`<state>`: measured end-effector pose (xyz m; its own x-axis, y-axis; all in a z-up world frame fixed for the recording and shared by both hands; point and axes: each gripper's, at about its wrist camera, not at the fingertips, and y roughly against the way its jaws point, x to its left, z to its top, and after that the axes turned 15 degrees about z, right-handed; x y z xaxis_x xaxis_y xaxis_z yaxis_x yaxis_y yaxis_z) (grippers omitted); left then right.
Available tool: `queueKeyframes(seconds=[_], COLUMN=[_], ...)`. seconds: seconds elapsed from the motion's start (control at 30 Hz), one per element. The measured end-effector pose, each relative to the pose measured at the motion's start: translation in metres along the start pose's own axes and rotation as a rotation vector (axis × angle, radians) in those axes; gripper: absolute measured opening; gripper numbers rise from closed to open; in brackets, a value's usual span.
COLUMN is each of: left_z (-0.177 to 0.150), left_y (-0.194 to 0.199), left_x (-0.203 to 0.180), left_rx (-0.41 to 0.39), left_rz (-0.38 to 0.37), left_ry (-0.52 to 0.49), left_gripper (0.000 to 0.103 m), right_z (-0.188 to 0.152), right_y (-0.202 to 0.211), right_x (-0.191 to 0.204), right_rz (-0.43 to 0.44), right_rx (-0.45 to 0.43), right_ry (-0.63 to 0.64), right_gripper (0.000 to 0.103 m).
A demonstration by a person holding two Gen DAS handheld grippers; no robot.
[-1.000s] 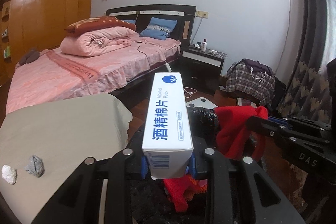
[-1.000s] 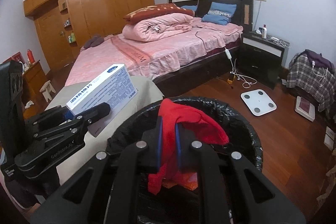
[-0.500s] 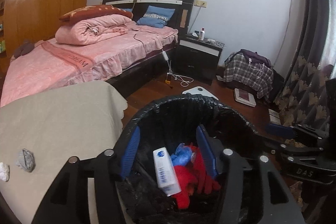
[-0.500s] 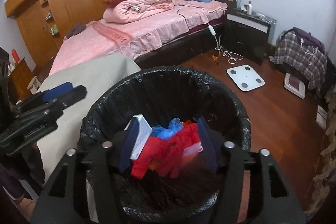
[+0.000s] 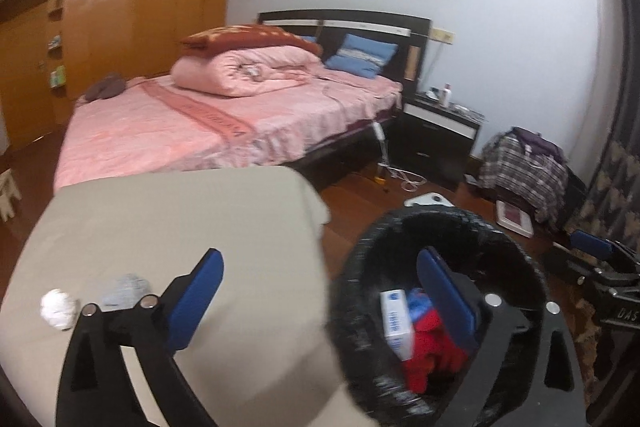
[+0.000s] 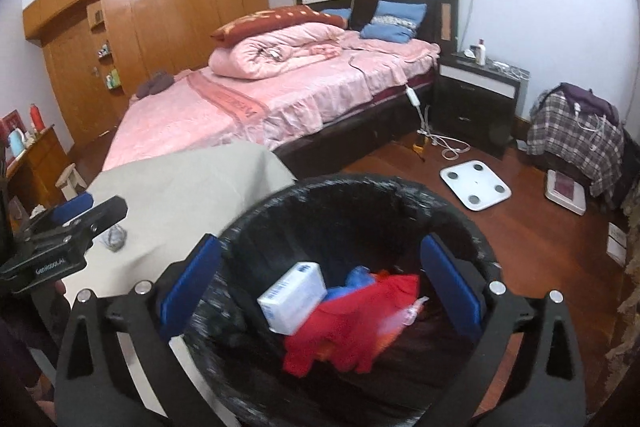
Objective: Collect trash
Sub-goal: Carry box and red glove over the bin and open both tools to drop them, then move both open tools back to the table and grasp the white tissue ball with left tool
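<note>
Both the left gripper [image 5: 320, 279] and right gripper [image 6: 320, 267] are opening, empty; the wads [image 5: 59, 308] at lower left risk being knocked off the table [image 5: 180, 219].

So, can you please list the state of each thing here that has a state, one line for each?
left gripper: jaws opening, nothing between them
right gripper: jaws opening, nothing held
trash bin: open, black liner, partly filled
white box: lying in the bin
red cloth: crumpled in the bin
white paper ball: on the table, uncollected
grey wad: on the table, uncollected
</note>
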<state>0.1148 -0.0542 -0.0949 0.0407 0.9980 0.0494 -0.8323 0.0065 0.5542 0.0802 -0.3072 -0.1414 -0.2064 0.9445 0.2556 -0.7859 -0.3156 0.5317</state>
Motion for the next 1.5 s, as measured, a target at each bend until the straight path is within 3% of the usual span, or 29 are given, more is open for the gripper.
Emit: queueKeyframes(seconds=[0.53,0.77,1.03,1.23,1.5], left_z=[-0.035,-0.051,-0.066,-0.073,-0.081], left_y=[-0.003,-0.019,-0.051,-0.077,-0.100], left_x=[0.149,0.206,0.246,0.258,0.265], left_rx=[0.041,0.072,0.129,0.179,0.241], left_rz=[0.283,0.374,0.407,0.390,0.381], left_ry=[0.116,0.151,0.193,0.214,0.222], left_gripper=[0.097,0.097,0.096,0.095,0.085], right_z=[0.013,0.006,0.000,-0.004,-0.008], right_y=[-0.086,-0.126,-0.158,-0.169,-0.177], right_x=[0.120,0.162,0.183,0.193,0.196], right_rz=[0.191,0.223,0.221,0.219,0.213], right_rx=[0.039,0.076,0.117,0.134,0.161], right_ry=[0.118,0.152,0.158,0.171,0.184], right_gripper=[0.097,0.097,0.097,0.097,0.097])
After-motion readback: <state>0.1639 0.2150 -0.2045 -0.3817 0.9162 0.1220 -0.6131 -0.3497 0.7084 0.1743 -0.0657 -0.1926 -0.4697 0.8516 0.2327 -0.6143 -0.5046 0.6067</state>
